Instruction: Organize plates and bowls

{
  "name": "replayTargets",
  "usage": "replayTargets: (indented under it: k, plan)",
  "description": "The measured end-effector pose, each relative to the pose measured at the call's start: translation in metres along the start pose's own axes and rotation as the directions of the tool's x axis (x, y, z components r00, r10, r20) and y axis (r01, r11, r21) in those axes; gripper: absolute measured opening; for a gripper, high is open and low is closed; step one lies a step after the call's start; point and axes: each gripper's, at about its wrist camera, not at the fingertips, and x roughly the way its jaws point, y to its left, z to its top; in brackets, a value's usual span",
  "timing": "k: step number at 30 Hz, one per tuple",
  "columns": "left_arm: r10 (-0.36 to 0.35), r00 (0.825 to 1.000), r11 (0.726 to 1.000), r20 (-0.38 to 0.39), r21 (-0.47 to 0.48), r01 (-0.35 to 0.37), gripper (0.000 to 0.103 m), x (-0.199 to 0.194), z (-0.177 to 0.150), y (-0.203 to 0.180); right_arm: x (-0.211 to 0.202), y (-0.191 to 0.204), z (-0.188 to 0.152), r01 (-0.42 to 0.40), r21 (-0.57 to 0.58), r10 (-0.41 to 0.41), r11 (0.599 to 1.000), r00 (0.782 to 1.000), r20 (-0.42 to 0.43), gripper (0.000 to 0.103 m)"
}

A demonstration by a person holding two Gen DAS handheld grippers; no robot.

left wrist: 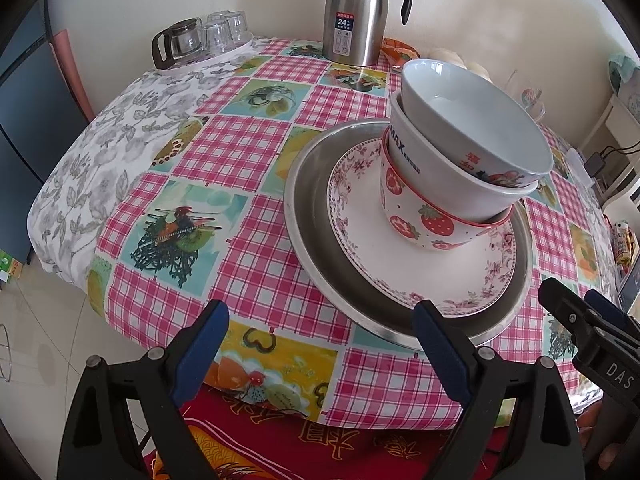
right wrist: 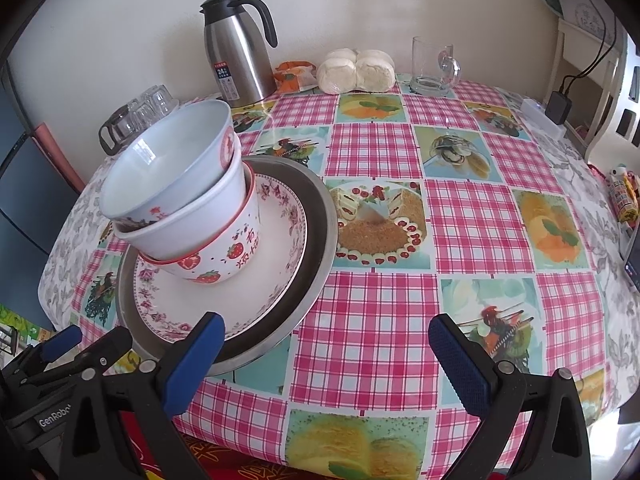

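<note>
Thermos jug (left wrist: 356,12) label reads "24". Nearer than it, middle stacked bowl (left wrist: 432,160) reads "MAX". Left gripper (left wrist: 320,344) and right gripper (right wrist: 328,356) gape empty; "DAS", "GenRobo" printed.

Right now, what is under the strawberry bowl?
The strawberry bowl stands on a floral plate, which lies in a metal pan. The plate's centre below the bowl is covered.
</note>
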Motion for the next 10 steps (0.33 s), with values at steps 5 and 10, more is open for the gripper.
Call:
replayTargets:
  k: [5,10]
  plan:
    - [0.001,1.000,1.000,0.014,0.005,-0.001,0.093,-0.0030,-0.0002,-0.0001,0.0006,-0.0008,-0.0003,0.000,0.001,0.000,1.000,1.000,-0.003,0.103]
    - [0.002,1.000,1.000,0.015,0.005,-0.002,0.093,-0.0033,0.0000,0.0001,0.0016,-0.0017,-0.0011,0.001,0.000,-0.001,1.000,1.000,-0.007,0.103]
